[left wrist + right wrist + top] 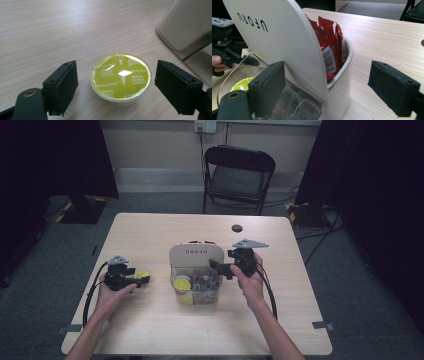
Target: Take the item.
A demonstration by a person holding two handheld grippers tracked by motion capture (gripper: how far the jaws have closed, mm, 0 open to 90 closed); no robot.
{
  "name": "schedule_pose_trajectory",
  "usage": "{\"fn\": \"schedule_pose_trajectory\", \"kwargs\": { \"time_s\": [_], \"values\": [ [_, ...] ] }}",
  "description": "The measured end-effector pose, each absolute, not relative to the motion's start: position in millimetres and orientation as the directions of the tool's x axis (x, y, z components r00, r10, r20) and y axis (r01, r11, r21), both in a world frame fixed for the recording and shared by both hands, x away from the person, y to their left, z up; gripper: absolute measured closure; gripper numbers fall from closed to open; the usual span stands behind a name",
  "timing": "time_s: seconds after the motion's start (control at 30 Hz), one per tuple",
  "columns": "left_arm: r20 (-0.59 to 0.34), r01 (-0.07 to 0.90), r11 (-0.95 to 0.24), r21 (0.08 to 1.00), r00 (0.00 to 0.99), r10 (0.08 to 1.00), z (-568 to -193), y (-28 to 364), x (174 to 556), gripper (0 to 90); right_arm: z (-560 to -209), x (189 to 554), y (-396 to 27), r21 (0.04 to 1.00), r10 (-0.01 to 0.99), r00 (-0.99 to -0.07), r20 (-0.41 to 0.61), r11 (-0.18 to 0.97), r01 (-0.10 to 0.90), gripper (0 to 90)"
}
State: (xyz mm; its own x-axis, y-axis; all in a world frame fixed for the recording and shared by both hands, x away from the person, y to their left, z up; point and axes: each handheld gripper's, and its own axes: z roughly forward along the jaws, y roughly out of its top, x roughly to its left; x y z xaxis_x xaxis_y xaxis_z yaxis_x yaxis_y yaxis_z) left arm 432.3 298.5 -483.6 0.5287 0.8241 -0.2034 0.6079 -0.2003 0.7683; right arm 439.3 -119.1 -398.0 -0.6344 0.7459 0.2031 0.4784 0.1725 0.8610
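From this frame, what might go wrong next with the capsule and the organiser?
1. The left gripper is open, its fingers apart from the yellow-lidded capsule standing on the table; pulling back at an angle could clip and tip it.
2. The right gripper straddles the white organiser wall without pressing; a sideways nudge may shove the organiser or spill the red sachets.
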Motion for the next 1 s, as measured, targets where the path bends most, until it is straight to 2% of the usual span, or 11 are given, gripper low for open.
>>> {"fn": "schedule_pose_trajectory", "kwargs": {
  "time_s": [0.17,0.3,0.63,1.0],
  "values": [
    [-0.211,0.609,-0.189,0.77,0.524,0.825,-480,299,428,18.6,-398,440,-119,0.861,0.744,-0.636,0.205,0.173,0.479,13.5],
    [-0.169,0.586,-0.219,0.78,0.536,0.827,-472,299,417,20.7,-398,439,-120,0.861,0.746,-0.633,0.207,0.168,0.479,13.5],
    [-0.179,0.58,-0.21,0.787,0.541,0.822,-467,300,389,21.8,-397,440,-120,0.861,0.743,-0.636,0.208,0.169,0.479,13.4],
    [-0.117,0.563,-0.342,0.752,0.625,0.772,-477,277,371,19.7,-396,441,-119,0.865,0.741,-0.64,0.205,0.169,0.472,13.1]
  ]
}}
